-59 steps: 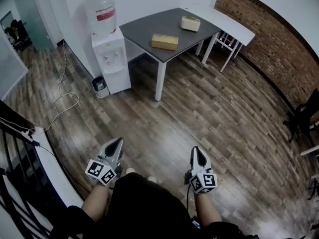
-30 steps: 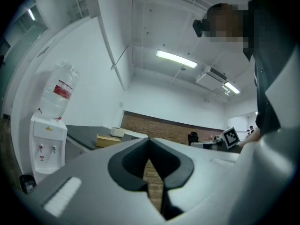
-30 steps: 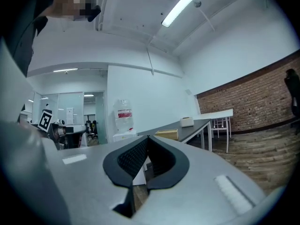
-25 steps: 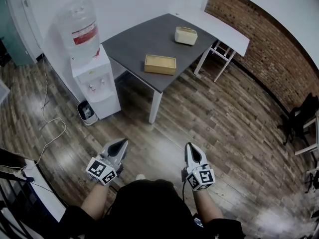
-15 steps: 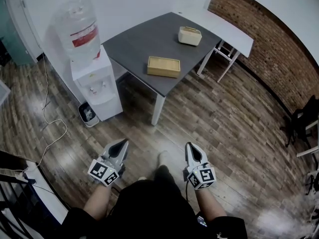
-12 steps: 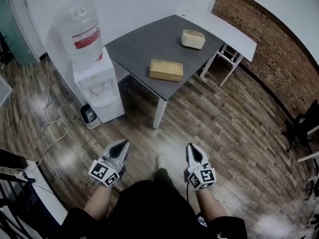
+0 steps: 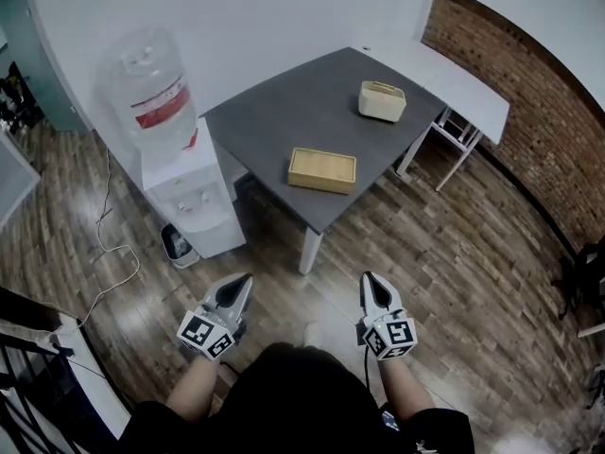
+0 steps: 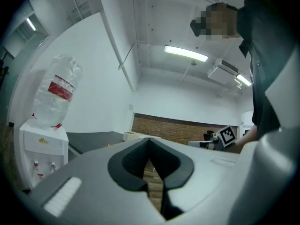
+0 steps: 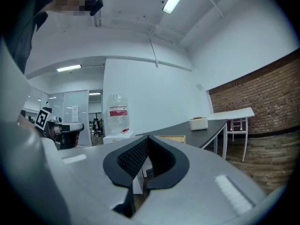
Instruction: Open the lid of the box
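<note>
A water dispenser (image 7: 189, 197) stands ahead and left of the left gripper (image 7: 240, 282), whose jaws meet tip to tip with nothing between them. The flat tan box (image 7: 322, 170), lid apparently still on, lies on the counter (image 7: 274, 121) well ahead of both grippers and between their lines, its long axis across the way they point. The right gripper (image 7: 371, 280) is likewise closed and empty, and looks slightly the nearer. A smaller cream box (image 7: 382, 101) sits farther ahead of it on the same counter.
</note>
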`<state>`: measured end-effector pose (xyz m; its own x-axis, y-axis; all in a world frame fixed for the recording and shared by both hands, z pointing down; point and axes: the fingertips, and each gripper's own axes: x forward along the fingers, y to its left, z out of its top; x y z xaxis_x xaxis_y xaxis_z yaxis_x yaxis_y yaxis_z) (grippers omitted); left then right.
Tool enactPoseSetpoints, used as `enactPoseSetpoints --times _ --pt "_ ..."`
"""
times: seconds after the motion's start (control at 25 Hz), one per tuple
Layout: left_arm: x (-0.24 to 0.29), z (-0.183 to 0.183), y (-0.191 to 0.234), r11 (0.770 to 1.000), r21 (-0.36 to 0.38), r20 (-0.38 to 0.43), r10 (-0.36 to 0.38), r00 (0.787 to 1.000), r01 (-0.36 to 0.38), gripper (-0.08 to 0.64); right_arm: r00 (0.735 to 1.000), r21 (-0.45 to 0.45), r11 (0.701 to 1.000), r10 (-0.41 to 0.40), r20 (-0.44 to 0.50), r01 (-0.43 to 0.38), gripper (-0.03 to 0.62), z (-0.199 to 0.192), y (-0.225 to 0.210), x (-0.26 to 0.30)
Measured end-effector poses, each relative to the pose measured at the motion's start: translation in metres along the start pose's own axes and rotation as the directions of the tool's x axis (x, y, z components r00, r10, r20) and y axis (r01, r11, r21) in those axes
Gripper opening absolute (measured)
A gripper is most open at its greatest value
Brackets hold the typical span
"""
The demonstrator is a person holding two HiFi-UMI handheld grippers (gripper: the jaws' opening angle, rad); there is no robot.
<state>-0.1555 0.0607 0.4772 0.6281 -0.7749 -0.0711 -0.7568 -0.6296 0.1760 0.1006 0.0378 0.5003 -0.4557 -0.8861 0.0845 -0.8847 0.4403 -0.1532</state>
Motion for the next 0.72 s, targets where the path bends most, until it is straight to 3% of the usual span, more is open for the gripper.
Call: enactPoseSetpoints --times 0.32,0.72 --pt "0.064 -0.003 0.022 0.999 -0.028 0.003 0.046 0.999 -0.045 0.0 0.999 0.002 0.999 0.035 -0.014 -0.035 0.003 0.011 -0.051 0.046" --pt "0.122 -0.011 0.035 0.996 -0.023 0.002 0.088 0.996 -0.087 0.0 0.999 0.022 1.0 0.023 -0.032 -0.022 0.003 0.019 -0.11 0.073"
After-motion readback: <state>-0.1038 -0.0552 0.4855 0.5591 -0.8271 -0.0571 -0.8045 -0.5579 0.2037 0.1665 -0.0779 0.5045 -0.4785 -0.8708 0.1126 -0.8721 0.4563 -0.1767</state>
